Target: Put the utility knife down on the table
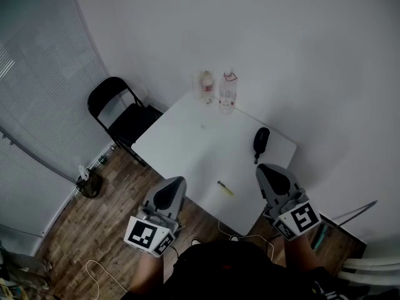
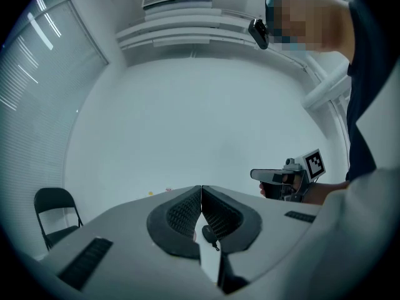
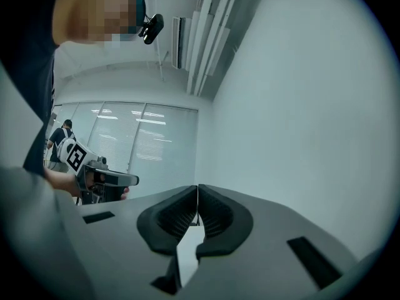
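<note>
Left claw (image 1: pixel 177 182), right claw (image 1: pixel 265 167) (closed) flank utility knife (image 1: pixel 225 188) near table (image 1: pixel 187 136) edge.

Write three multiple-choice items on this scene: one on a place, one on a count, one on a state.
1. Where does the utility knife lie?
A. on the chair
B. on the white table, near its front edge
C. on the floor

2. How many bottles stand at the table's far edge?
A. one
B. two
C. four

3. How do the jaws of the right hand-held gripper stand?
A. shut, empty
B. wide open
C. shut on a bottle

Key:
1 B, the head view shows it on the tabletop.
2 B, two stand side by side.
3 A, the pads meet with nothing between them.
</note>
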The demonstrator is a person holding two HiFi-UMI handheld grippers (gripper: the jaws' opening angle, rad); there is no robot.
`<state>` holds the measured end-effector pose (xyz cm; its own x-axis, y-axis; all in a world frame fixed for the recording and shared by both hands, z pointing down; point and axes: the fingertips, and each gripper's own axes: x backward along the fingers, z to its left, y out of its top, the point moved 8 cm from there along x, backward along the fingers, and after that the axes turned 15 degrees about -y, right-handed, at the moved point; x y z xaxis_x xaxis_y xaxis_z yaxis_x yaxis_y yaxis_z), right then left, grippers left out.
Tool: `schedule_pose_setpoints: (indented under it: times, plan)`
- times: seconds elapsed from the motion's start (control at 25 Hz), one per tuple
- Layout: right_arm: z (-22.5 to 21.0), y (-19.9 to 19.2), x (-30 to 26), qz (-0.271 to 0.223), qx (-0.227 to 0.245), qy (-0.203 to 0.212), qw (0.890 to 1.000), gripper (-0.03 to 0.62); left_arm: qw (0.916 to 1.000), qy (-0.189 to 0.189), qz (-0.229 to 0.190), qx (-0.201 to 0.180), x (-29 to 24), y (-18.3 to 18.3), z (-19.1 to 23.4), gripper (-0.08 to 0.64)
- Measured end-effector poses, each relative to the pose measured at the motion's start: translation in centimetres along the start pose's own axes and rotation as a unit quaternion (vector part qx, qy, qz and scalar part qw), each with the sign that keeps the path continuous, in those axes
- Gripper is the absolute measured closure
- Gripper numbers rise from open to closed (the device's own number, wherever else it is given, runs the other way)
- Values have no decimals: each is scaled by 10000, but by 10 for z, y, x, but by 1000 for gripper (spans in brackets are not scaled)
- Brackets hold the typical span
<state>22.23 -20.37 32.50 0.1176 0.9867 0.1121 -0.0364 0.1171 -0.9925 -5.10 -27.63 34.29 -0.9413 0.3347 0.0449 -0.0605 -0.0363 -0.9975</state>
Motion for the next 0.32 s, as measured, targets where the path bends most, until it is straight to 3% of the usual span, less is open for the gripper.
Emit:
schedule_pose_setpoints:
  times: [0.32]
  plan:
    - [3,-1,-6,97,29,159,9998,568,10000,10,41,-8,0,-1,-2,537]
